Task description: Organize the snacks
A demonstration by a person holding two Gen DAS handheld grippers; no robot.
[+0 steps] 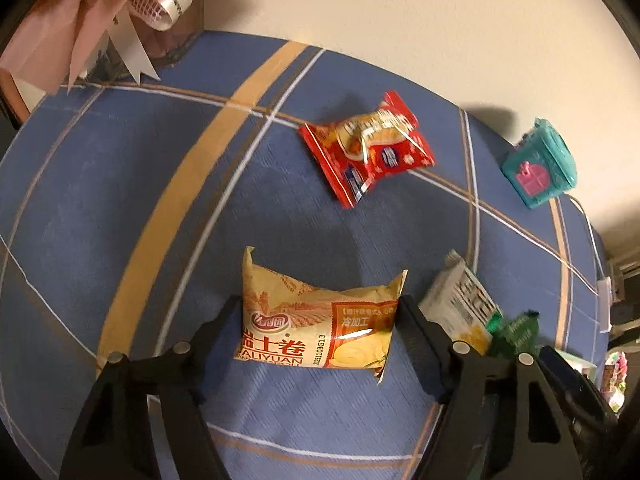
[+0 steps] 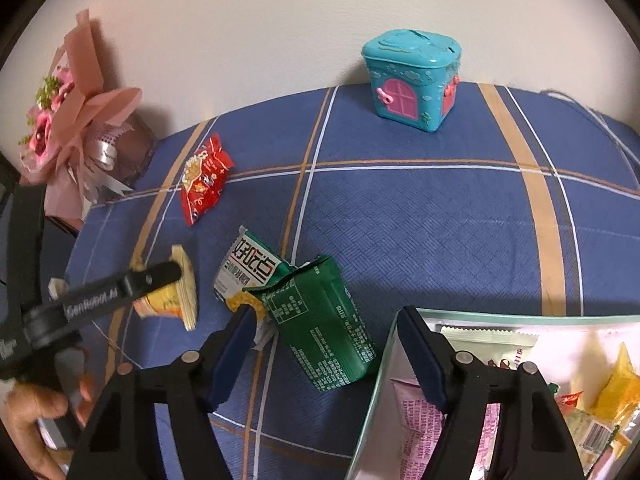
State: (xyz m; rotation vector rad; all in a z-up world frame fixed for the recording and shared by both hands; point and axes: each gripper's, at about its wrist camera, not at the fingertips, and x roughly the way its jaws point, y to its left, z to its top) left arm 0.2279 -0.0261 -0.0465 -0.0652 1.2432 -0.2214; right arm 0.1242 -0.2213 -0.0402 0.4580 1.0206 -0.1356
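Pinching yellow swiss-roll pack [image 1: 320, 328]: left hand-held gripper [image 1: 320, 312]; right hand-held gripper [image 2: 324, 328] agape w/ green packet [image 2: 324, 332] between.

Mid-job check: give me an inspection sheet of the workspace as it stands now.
Surface: blue plaid cloth, against a pale wall.
Job's things: yellow roll pack between left fingers; red pack lying loose; green pack overlapping white-green pack; clear bin holding packs.
Clutter: teal toy house; pink bouquet.
Grippers: left gripper closing on roll pack, grip unconfirmed; right gripper open over green pack.
Cables: white cable at far edge.
Surroundings: nothing else clear.
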